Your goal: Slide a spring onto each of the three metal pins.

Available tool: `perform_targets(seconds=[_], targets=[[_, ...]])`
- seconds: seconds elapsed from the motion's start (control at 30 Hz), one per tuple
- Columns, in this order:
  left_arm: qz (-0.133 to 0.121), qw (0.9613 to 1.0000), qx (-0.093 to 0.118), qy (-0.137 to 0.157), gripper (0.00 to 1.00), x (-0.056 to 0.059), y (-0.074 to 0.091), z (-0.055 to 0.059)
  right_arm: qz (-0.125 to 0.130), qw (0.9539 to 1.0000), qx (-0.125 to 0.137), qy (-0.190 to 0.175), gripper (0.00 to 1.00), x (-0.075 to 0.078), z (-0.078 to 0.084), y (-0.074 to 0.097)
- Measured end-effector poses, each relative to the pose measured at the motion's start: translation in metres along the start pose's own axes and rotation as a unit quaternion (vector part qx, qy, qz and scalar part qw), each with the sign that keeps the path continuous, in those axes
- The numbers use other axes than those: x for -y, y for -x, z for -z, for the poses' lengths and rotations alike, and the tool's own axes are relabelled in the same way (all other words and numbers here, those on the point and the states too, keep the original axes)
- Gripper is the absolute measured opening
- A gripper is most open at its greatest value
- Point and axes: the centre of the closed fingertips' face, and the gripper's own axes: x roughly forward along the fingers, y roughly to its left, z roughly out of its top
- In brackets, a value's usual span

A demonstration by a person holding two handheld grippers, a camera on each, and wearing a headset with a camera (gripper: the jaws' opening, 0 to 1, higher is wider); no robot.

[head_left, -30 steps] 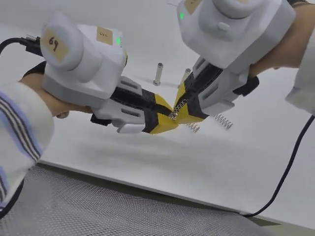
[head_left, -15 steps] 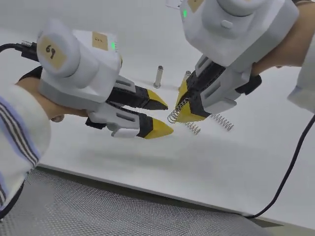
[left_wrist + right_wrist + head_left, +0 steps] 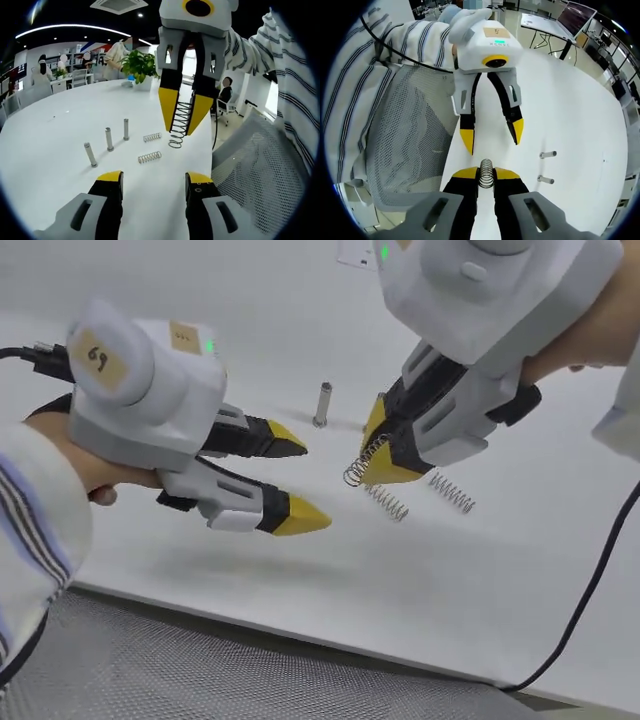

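A second before, the two pairs of yellow tips met on one spring; half a second before, the left gripper (image 3: 312,485) had let go and begun to draw back. It now stood clear of the spring with its jaws spread wide and nothing between them. The right gripper (image 3: 378,450) stayed clamped on the held spring (image 3: 360,462), alone, above the white table (image 3: 450,580). The spring was a thin coil of bright wire, gripped along its side between the black jaws with their pointed yellow tips. In the head view its long axis ran with the jaws, slanting down and left toward the left gripper, and its last loops stuck out past the tips. In the right gripper view it showed end-on as a ring (image 3: 486,179), so it pointed straight forward along the jaws at the open left gripper (image 3: 493,145). In the left gripper view three pins (image 3: 108,138) stood upright in a row on the table: short, smooth grey metal cylinders, none with a spring on it. Two loose springs (image 3: 150,157) lay flat on the table just beside them, apart from each other. The table top was smooth and matt. At its near edge lay a grey mesh (image 3: 200,670), and a black cable (image 3: 590,580) trailed across the right side.
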Motion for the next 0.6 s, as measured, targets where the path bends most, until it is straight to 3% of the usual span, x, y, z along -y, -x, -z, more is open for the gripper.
perform_targets(seconds=[0.17, 0.3, 0.47, 0.6], targets=[[-0.022, 0.9997, 0.005, 0.009, 0.63, -0.009, 0.003, 0.0, 0.004, 1.0, -0.005, -0.003, 0.08, 0.002, 0.003, 0.003], [-0.032, 0.9994, -0.003, 0.012, 0.75, -0.016, 0.008, 0.005, -0.005, 0.9998, 0.004, -0.019, 0.08, 0.003, 0.003, 0.007], [-0.048, 0.9986, 0.0, 0.021, 0.82, -0.023, 0.013, 0.007, -0.003, 0.9996, -0.005, -0.027, 0.08, 0.009, 0.011, 0.008], [-0.075, 0.9968, -0.016, 0.023, 0.85, -0.035, 0.017, 0.015, 0.001, 0.9996, -0.009, -0.026, 0.08, 0.01, 0.014, 0.009]])
